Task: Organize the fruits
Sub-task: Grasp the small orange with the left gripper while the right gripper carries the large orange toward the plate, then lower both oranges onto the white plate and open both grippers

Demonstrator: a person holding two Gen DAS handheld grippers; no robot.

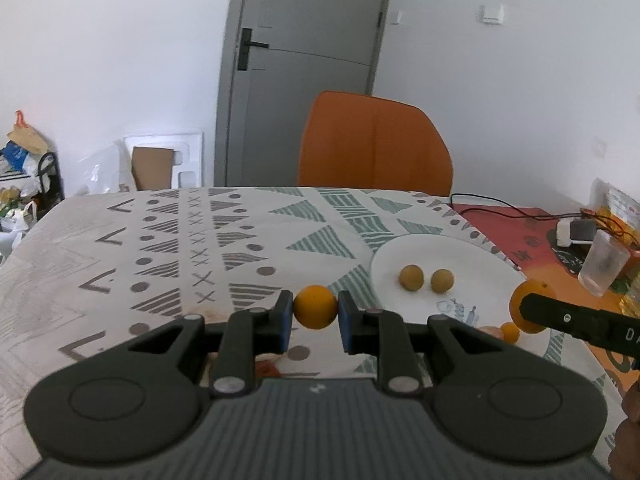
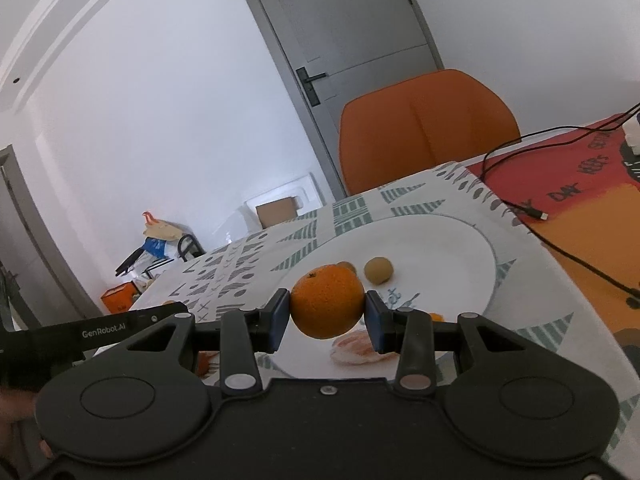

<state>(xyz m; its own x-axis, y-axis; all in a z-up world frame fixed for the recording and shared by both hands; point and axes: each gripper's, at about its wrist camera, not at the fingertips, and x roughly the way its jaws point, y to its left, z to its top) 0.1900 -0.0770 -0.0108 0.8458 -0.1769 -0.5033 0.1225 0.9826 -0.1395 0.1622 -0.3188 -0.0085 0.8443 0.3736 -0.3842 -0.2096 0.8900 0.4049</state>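
Note:
My left gripper (image 1: 315, 314) is shut on a small smooth orange fruit (image 1: 315, 306), held above the patterned tablecloth left of the white plate (image 1: 476, 258). Two small tan round fruits (image 1: 411, 277) (image 1: 442, 280) lie on that plate. My right gripper (image 2: 327, 316) is shut on a larger orange (image 2: 327, 306), raised over the plate's (image 2: 452, 240) near rim; the left wrist view shows that orange (image 1: 516, 302) at the right, partly behind the right gripper's black finger. One tan fruit (image 2: 378, 270) shows beyond it, another is mostly hidden. Peeled pale fruit pieces (image 2: 356, 350) lie on the plate's near edge.
An orange chair (image 1: 374, 146) stands at the table's far side, before a grey door (image 1: 304, 64). A red and orange cloth (image 2: 580, 200) with black cables (image 2: 560, 240) covers the table's right part. A clear plastic cup (image 1: 602, 264) stands there. A tiny orange fruit (image 1: 510, 332) lies by the plate.

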